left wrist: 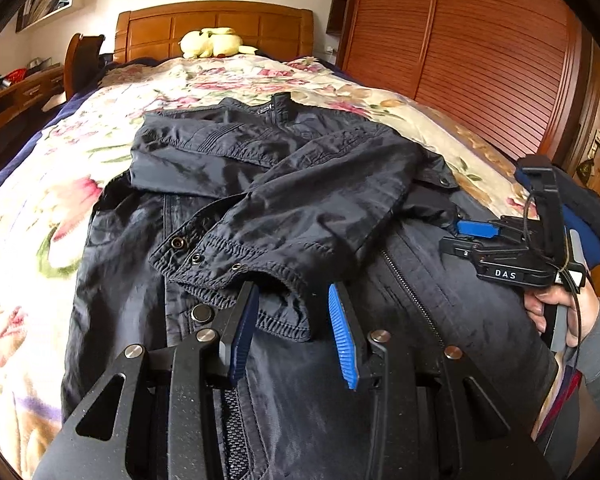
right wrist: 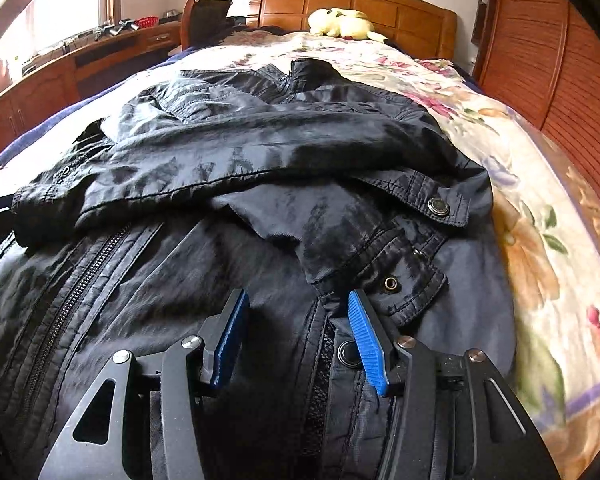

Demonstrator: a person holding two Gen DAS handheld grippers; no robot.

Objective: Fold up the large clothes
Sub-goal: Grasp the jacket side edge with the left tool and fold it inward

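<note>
"DAS" label (right gripper)

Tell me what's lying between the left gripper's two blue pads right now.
In the left wrist view, the elastic cuff of the dark jacket's folded sleeve lies between the left gripper's open pads, not pinched; jacket front shows underneath.

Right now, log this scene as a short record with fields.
garment: dark jacket lying front up, both sleeves folded across the chest
surface: bed with floral cover
left gripper: jaws apart over a sleeve cuff, not pinching it
right gripper: jaws apart above the jacket front, holding nothing
background: yellow plush toy by the headboard
</note>
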